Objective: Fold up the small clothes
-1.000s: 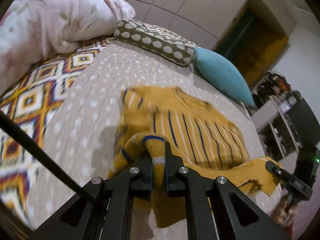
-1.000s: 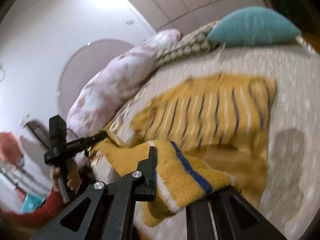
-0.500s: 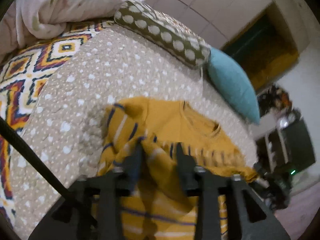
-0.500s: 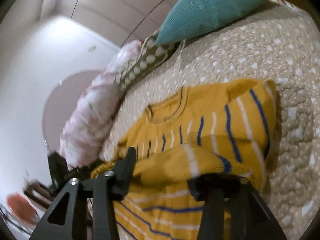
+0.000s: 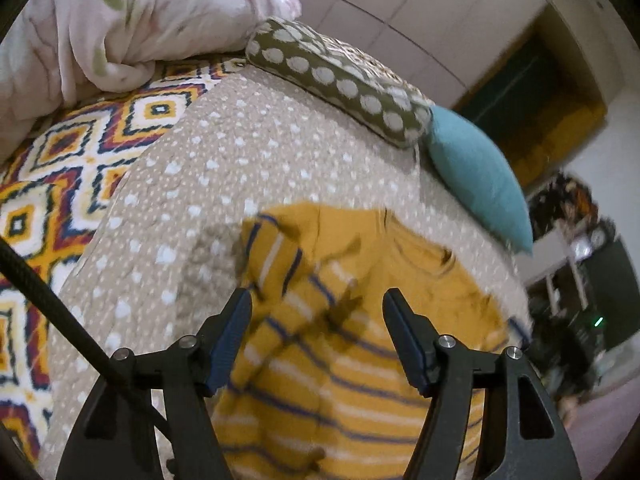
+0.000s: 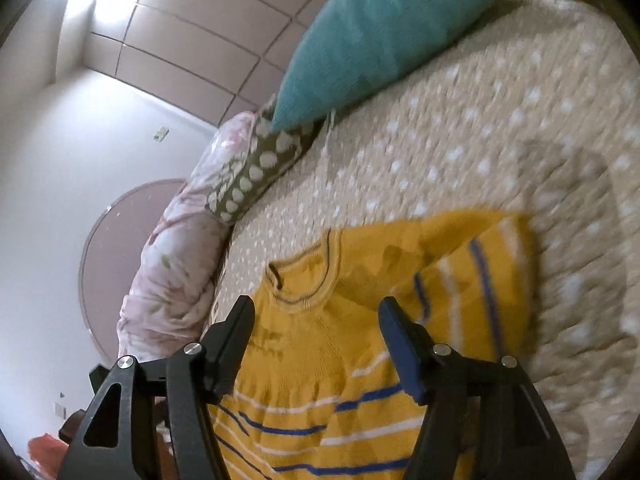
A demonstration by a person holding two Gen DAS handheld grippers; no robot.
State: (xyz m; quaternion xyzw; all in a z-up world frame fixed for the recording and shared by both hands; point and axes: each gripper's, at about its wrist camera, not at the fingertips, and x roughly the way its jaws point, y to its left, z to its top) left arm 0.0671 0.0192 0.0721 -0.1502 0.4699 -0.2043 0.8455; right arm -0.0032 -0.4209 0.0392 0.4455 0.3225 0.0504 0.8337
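A small mustard-yellow sweater (image 5: pixel 352 320) with blue and white stripes lies on the dotted beige bedspread (image 5: pixel 240 168), its lower part folded up over its body. In the right wrist view the sweater (image 6: pixel 360 360) shows its round neckline. My left gripper (image 5: pixel 316 300) is open and empty just above the sweater's left side. My right gripper (image 6: pixel 316 308) is open and empty above the sweater near the neckline.
A teal cushion (image 5: pixel 476 176) and an olive dotted bolster (image 5: pixel 340 84) lie at the head of the bed, with a pink floral quilt (image 5: pixel 120 20) at far left. A colourful diamond-pattern blanket (image 5: pixel 60 168) lies left of the bedspread. Furniture (image 5: pixel 580 280) stands at right.
Both grippers carried the sweater's hem forward over its body, then opened and let it go. The folded part now lies on the sweater.
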